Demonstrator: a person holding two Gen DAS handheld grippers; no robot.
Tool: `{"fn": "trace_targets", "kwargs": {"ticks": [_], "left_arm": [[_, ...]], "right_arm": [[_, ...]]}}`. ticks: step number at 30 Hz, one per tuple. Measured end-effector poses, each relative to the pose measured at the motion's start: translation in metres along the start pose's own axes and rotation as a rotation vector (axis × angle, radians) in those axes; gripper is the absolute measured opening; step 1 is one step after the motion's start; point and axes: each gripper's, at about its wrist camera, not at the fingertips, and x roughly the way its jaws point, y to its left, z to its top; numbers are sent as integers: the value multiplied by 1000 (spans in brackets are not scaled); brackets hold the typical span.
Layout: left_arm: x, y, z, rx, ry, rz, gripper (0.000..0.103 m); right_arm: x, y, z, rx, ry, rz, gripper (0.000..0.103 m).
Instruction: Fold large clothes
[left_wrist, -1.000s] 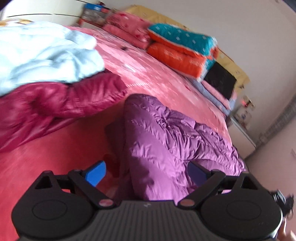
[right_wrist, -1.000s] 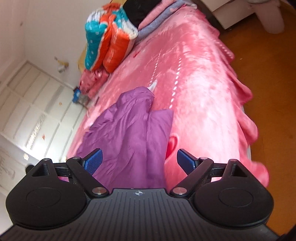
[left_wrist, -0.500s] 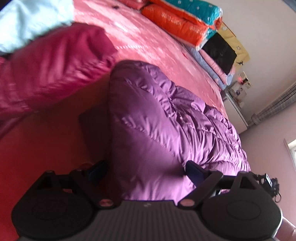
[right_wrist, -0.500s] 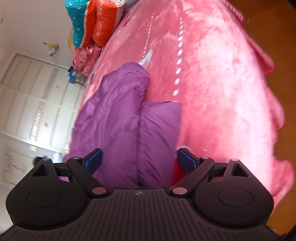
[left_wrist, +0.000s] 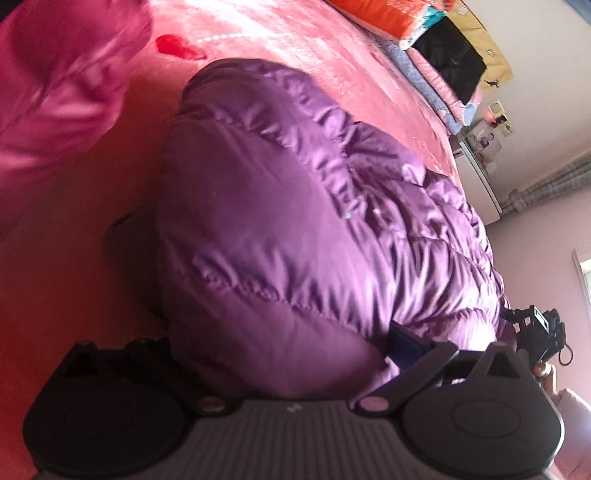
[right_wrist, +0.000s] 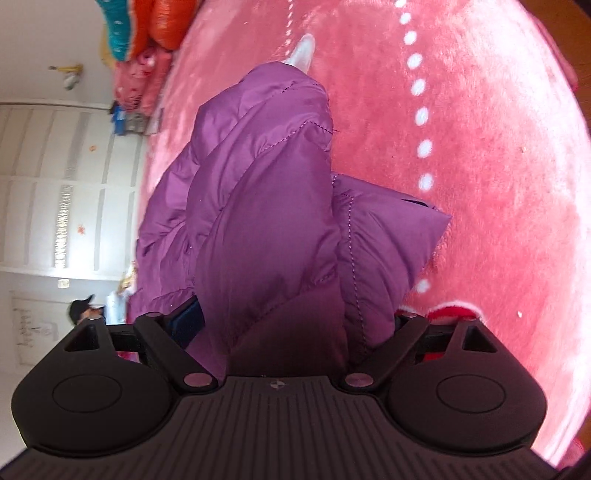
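Purple puffer jacket (left_wrist: 295, 229) lies bunched on the pink bed (right_wrist: 498, 155), one garment, its folded corner near the bed's side edge with bare blanket beyond it. Left gripper (left_wrist: 280, 354) and right gripper (right_wrist: 295, 317), two in all, both have their fingers spread wide with jacket fabric bulging between them, not clamped. One magenta jacket (left_wrist: 62, 92) lies just beside, leaving a narrow gap.

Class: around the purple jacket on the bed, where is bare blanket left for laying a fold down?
Bare pink blanket lies beyond the purple jacket, toward the dotted line. The side by the magenta coat is crowded.
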Motion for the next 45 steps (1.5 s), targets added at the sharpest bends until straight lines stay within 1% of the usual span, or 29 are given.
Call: {"fn": "trace_targets", "kwargs": {"ticks": [1, 2, 3, 4, 5, 6, 8, 9, 11, 15, 17, 20, 22, 24, 27, 29, 34, 37, 39, 40, 41, 42, 44, 45], "left_arm": [[-2, -3, -1, 9, -4, 6, 93], [-5, -6, -2, 16, -10, 11, 87], [-7, -9, -2, 23, -15, 17, 84], [-11, -13, -2, 29, -21, 27, 76], [-14, -16, -2, 34, -26, 39, 67], [-17, -19, -2, 39, -30, 49, 63], [-25, -28, -3, 55, -41, 65, 50], [-29, -33, -3, 62, -48, 68, 47], [-38, -42, 0, 65, -68, 60, 37], [-53, -60, 8, 78, -129, 22, 29], [-57, -69, 18, 84, -163, 0, 26], [-60, -83, 40, 106, -221, -35, 24], [-57, -91, 59, 127, -257, -47, 24], [-52, -98, 80, 151, -284, -48, 24], [-33, -103, 115, 169, -332, -28, 24], [-13, -108, 138, 197, -359, 10, 24], [39, -123, 185, 244, -386, 75, 24], [67, -121, 203, 235, -385, 103, 26], [84, -116, 207, 226, -382, 149, 31], [92, -112, 209, 215, -379, 163, 35], [97, -107, 208, 209, -377, 174, 41], [100, -103, 206, 210, -381, 182, 45], [103, -97, 202, 231, -398, 189, 54], [105, -96, 199, 240, -408, 194, 57]], "right_arm": [[1, 7, -1, -19, -6, -17, 92], [-1, 15, -4, -42, -12, -35, 82], [-4, 24, -7, -67, -21, -53, 73], [-9, 32, -12, -90, -34, -70, 71], [-12, 41, -16, -118, -47, -86, 65], [-15, 51, -20, -154, -63, -108, 60], [-21, 75, -28, -241, -96, -159, 55], [-23, 88, -32, -289, -116, -177, 52], [-28, 112, -40, -373, -156, -203, 48], [-37, 157, -47, -558, -256, -260, 41], [-41, 176, -45, -619, -304, -270, 40], [-44, 200, -35, -706, -386, -295, 40], [-43, 212, -21, -726, -427, -300, 40], [-38, 215, -1, -741, -464, -308, 40], [-24, 213, 27, -751, -510, -326, 40], [-3, 214, 44, -759, -541, -353, 40], [42, 205, 94, -783, -599, -456, 40], [61, 191, 123, -763, -611, -516, 40], [67, 174, 133, -750, -600, -565, 42], [71, 164, 141, -735, -589, -587, 42], [75, 154, 143, -723, -583, -603, 44], [79, 146, 144, -718, -583, -620, 49], [81, 133, 144, -716, -589, -638, 53], [84, 127, 144, -713, -591, -644, 58]]}}
